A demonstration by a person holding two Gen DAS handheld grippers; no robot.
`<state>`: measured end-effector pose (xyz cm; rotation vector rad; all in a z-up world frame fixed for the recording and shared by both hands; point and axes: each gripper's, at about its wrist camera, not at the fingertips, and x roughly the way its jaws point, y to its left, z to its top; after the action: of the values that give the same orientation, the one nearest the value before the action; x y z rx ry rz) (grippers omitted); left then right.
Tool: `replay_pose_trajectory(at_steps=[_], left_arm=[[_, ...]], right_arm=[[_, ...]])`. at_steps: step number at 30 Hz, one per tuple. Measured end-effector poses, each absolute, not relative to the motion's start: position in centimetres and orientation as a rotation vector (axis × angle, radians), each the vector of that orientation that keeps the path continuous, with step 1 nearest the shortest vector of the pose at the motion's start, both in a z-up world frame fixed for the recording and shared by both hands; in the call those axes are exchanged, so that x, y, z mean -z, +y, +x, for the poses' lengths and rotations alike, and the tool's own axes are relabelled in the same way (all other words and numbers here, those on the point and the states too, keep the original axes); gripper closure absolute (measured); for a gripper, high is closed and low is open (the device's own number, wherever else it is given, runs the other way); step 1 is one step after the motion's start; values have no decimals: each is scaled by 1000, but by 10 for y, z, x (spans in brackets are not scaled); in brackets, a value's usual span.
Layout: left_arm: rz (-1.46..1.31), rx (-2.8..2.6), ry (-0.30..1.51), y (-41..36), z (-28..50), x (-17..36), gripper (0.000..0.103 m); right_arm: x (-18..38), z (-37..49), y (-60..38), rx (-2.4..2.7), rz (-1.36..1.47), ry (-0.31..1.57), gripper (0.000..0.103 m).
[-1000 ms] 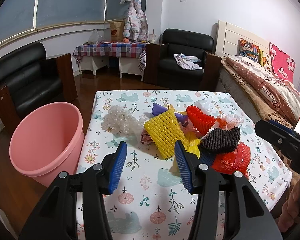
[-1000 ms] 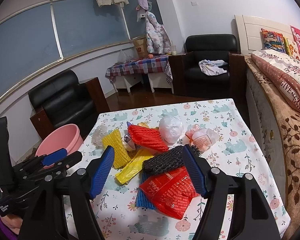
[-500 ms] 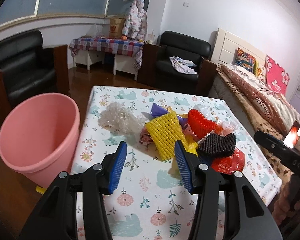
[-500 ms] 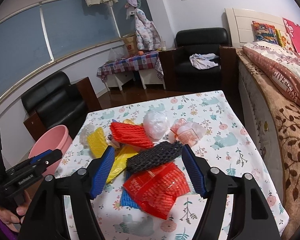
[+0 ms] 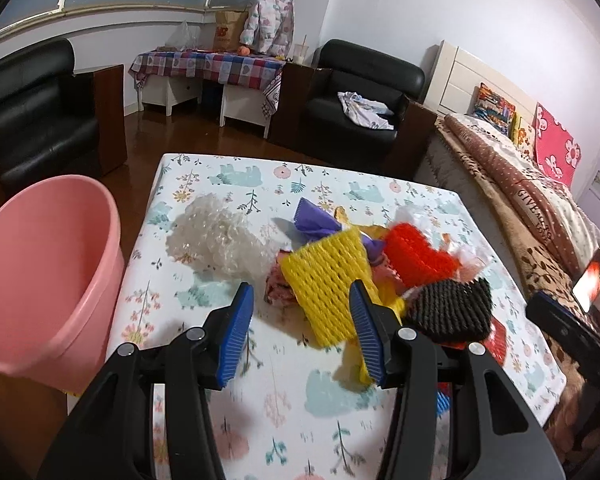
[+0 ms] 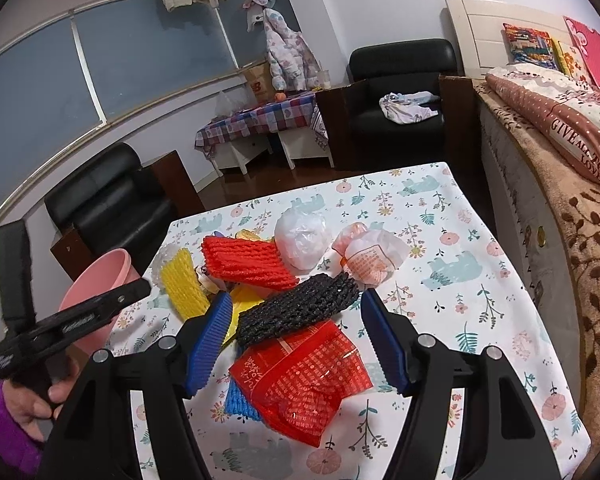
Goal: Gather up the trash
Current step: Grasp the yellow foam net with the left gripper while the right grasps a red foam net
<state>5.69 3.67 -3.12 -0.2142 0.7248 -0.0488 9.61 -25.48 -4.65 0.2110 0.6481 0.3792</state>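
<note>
A trash pile lies on the floral-cloth table. My left gripper is open just short of a yellow foam net, with crumpled bubble wrap to its left. A red foam net and a white plastic bag lie further back. My right gripper hovers over a black foam net and a red mesh bag. Its jaws are closing slightly, and the pads stand clear of the black net between them. A pink bucket stands off the table's left edge.
A bed runs along the table's right side. Black armchairs and a small checked-cloth table stand behind. A hand in a purple sleeve holds the left gripper's handle. A blue foam net peeks from under the red bag.
Both grippers have come closer and lower toward the pile. The yellow net now sits by the left fingertips, and the black net lies between the right ones. The right jaws narrowed slightly.
</note>
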Motion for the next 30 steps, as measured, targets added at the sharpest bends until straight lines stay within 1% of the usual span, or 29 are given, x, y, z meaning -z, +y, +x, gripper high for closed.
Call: replay_pose_trajectory(at_steps=[9,10,11,12,13,15,18,21,25,30], left_arm=[[-267,57,774,43,88,49,54],[-262,65,771,41,89,49,58],[-257,76,770,39,90,50,67],[-253,85,772,38,90,50,73],[-249,94,772,37,90,50,75],[-238,109,766,33,90,49,85],[-218,112,741,29,85,45,90],[-214,116,718,27,79,39,93],[-218,131,680,29,66,25,93],[-174,119,619,27,45,6,93]], right_arm=[[53,107,-251,-407,213,662,37],[53,109,-250,-410,214,664,37],[54,110,-250,-413,214,666,37],[55,112,-248,-416,213,670,37],[55,114,-247,-421,212,674,37],[54,115,-242,-434,204,676,37],[51,116,-235,-451,182,669,37],[47,116,-225,-468,161,658,37],[44,124,-210,-496,146,666,37],[47,145,-189,-515,145,732,37]])
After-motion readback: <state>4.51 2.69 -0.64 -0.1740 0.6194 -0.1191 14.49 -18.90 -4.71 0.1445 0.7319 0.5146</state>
